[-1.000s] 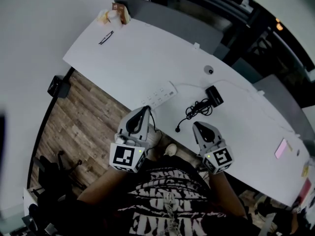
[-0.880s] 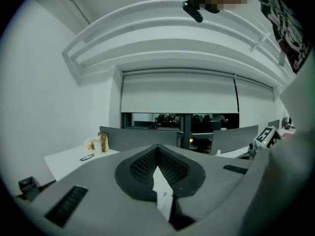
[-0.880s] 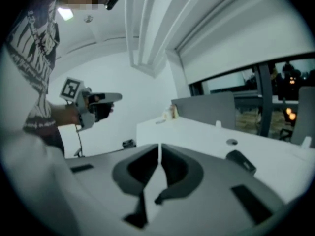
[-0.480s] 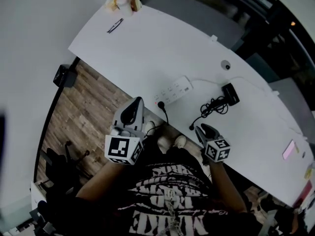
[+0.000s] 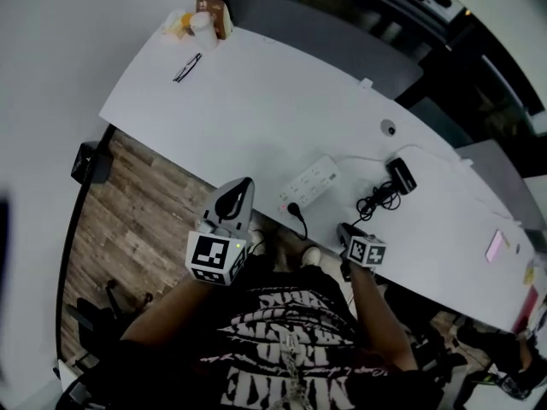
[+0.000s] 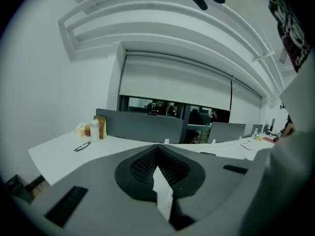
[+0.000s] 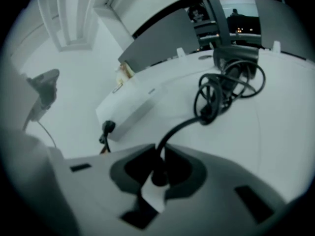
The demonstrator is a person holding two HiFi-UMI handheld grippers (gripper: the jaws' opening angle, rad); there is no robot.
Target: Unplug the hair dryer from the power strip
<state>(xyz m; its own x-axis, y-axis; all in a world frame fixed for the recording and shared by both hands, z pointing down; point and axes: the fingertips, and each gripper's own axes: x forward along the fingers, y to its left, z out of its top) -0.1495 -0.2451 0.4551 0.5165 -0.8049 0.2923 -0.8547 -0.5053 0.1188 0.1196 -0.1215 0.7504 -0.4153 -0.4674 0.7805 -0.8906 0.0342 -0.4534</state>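
Note:
The white power strip [image 5: 312,180] [image 7: 135,109] lies near the desk's front edge. The black hair dryer [image 5: 400,175] [image 7: 235,58] rests to its right, and its coiled cord [image 5: 374,202] [image 7: 221,92] runs toward me. My right gripper [image 5: 344,229] [image 7: 158,154] sits low at the desk edge. Its jaws have just been opening, and the cord's plug end [image 7: 158,176] lies between them, apparently ungripped. A second black plug [image 5: 293,207] [image 7: 107,128] sits in the strip's near end. Its cord hangs off the desk. My left gripper [image 5: 241,186] [image 6: 157,151] hovers left of the strip, shut and empty.
Glasses [image 5: 185,67] [image 6: 82,145], a bottle and a box [image 5: 205,24] sit at the desk's far left. A grey divider [image 5: 325,37] backs the desk. A small round fitting [image 5: 389,128] lies beyond the strip. A pink item [image 5: 494,246] is at the right. Wooden floor [image 5: 128,220] shows below the left.
My right gripper has sunk to the desk's front edge and rolled, coming onto the cord's plug end. My left gripper has drifted away from the strip's near end.

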